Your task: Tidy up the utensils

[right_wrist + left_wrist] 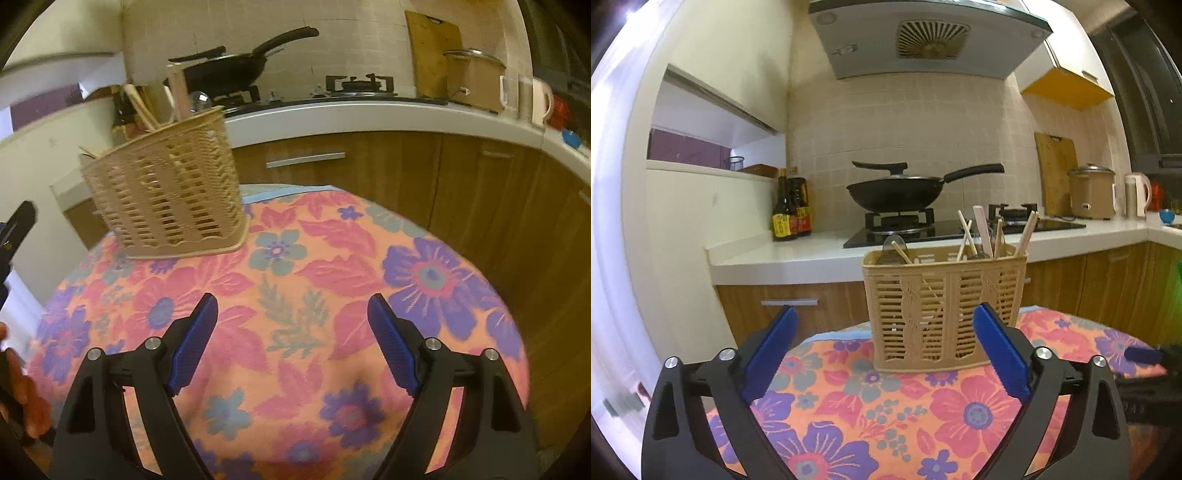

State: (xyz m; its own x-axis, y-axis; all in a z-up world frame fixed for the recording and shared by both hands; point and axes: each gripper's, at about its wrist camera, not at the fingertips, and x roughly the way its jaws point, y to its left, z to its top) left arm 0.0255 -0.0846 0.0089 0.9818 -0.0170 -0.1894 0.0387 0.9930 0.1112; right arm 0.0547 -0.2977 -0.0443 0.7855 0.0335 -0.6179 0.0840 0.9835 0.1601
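Facing a tan utensil basket (pixel 943 310) on the flower-cloth desk (pixel 886 398), I hold both tongs wide apart and empty.

In the left wrist view the basket stands upright at centre frame, just beyond my left tongs (pixel 882 354), chopsticks (pixel 966 236) and spoons poking above its rim. In the right wrist view it sits upper left, well apart from my right tongs (pixel 291 343), which hang over bare cloth. My judgement: go in slowly, pinch one handle near its top, lift straight up.

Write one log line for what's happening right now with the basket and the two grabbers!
left gripper: open, empty | right gripper: open, empty | utensil basket: upright on floral cloth, chopsticks inside | loose utensils: none seen
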